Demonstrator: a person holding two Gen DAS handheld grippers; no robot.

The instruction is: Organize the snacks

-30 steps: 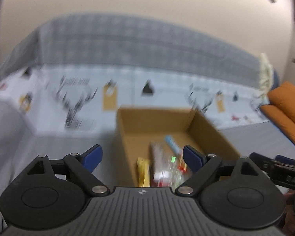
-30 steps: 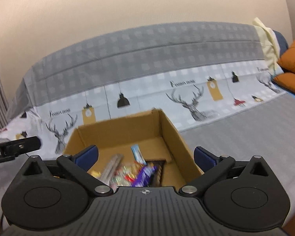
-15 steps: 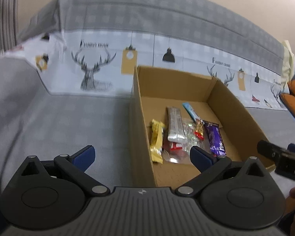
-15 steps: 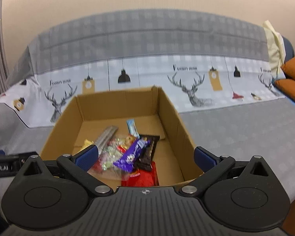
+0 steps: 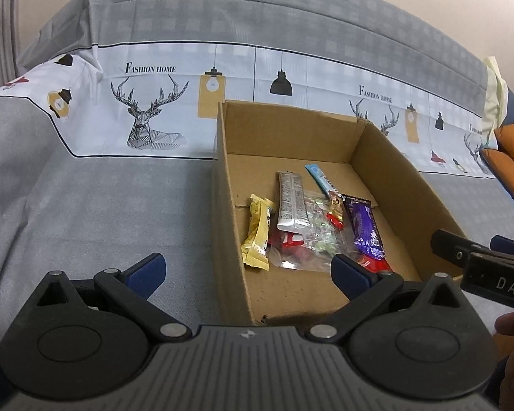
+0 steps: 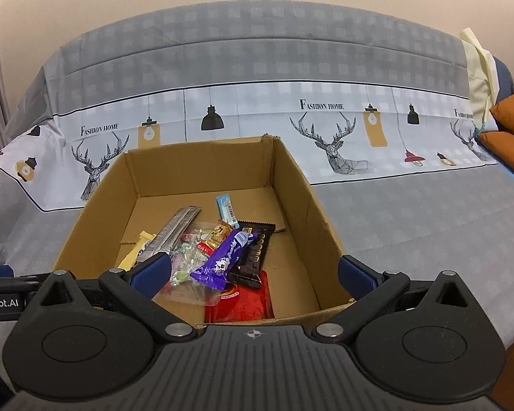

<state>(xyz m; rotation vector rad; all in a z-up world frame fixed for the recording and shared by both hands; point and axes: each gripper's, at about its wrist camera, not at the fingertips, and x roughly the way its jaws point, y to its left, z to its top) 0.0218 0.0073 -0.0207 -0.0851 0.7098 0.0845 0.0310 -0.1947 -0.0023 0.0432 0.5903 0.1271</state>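
Partly buried red packet (image 6: pixel 238 303) in cardboard box (image 6: pixel 311 212), left claw (image 5: pixel 248 269) and right claw (image 6: pixel 253 275) both spread apart, empty.

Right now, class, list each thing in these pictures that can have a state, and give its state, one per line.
Cardboard box: open at the top, upright on the grey cover.
Purple bar: sealed, lying on top of the pile.
Yellow bar: sealed, lying flat by the box wall.
Clear bag: lying flat, under other snacks.
Left hand-held gripper: open, empty.
Right hand-held gripper: open, empty.
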